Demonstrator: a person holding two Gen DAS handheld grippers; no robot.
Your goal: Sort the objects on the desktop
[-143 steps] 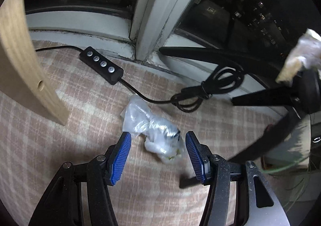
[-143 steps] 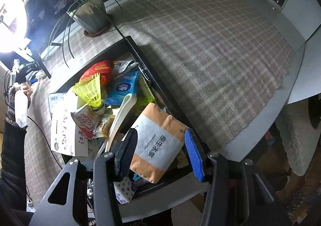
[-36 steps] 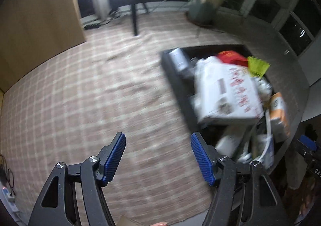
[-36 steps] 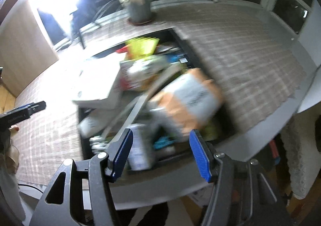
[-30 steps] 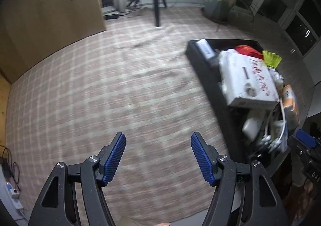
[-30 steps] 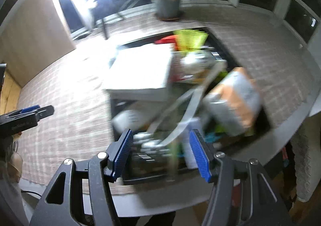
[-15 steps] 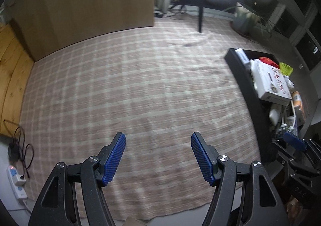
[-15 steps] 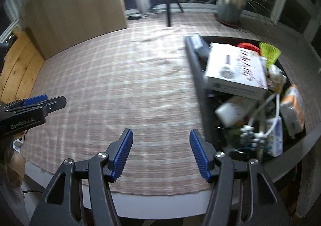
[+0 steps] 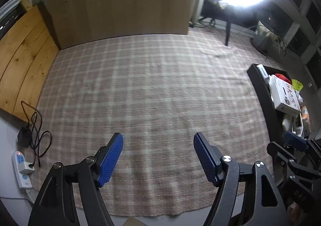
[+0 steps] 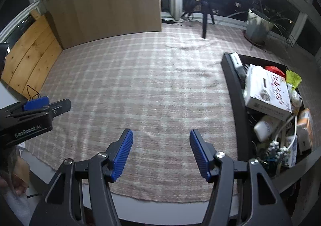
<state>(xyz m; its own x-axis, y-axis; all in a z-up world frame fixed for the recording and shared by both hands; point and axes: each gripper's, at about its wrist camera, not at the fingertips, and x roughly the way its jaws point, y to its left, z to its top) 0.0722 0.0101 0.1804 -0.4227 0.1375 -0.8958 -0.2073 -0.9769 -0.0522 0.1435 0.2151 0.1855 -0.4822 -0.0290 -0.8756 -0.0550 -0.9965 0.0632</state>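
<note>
— Over at the right edge of the checked cloth [image 10: 152, 77], where did the objects sit?

— Piled in the black tray [image 10: 233, 93]. My left gripper [image 9: 158, 157] and right gripper [image 10: 160, 152] both hung spread apart, holding nothing.

— Anything awkward?

— I judged the white box [image 10: 266, 93] light and stiff; I'd take it across its short edges.

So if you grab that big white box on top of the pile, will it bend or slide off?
The white box probably stays stiff, since its edges look straight and flat like cardboard. It may slip or tip when nudged, because it lies tilted on loose things in the black tray. It looks wider than the open jaws, so gripping a thin edge seems likelier.
</note>
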